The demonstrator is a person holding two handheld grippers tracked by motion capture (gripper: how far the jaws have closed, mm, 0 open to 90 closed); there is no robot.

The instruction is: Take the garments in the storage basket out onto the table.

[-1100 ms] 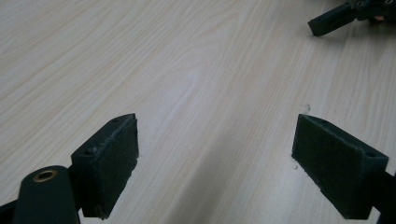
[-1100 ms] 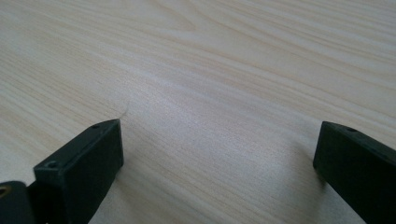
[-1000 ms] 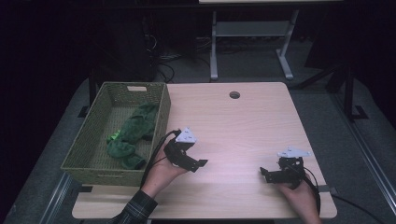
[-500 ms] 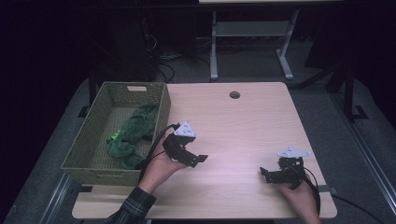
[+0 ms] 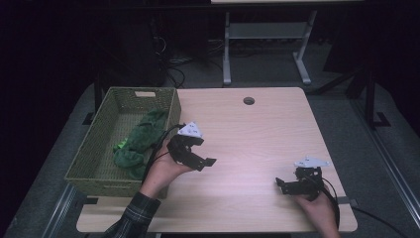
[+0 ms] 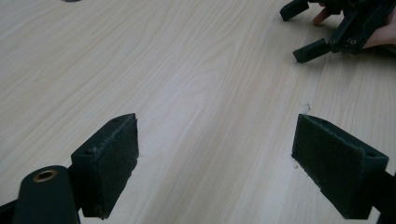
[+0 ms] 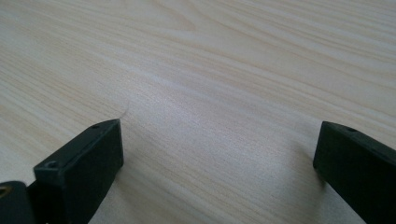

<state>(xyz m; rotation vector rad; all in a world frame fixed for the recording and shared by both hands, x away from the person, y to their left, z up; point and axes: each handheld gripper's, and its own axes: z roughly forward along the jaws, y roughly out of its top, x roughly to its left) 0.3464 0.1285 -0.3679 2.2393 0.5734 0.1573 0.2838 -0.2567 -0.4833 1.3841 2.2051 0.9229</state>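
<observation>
Green cloth [image 5: 138, 144] in basket [image 5: 94, 153], partly hidden by left gripper [image 5: 198, 157].

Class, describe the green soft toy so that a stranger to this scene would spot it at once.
Start at the wooden table, then go to the woven basket at its left edge. Inside lies the green soft toy, just left of the left gripper. It is the one bright green, plush thing among tan and black.

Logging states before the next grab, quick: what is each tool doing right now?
Left tool: open, holding nothing, over the table beside the basket.
Right tool: open, holding nothing, low over the table.
</observation>
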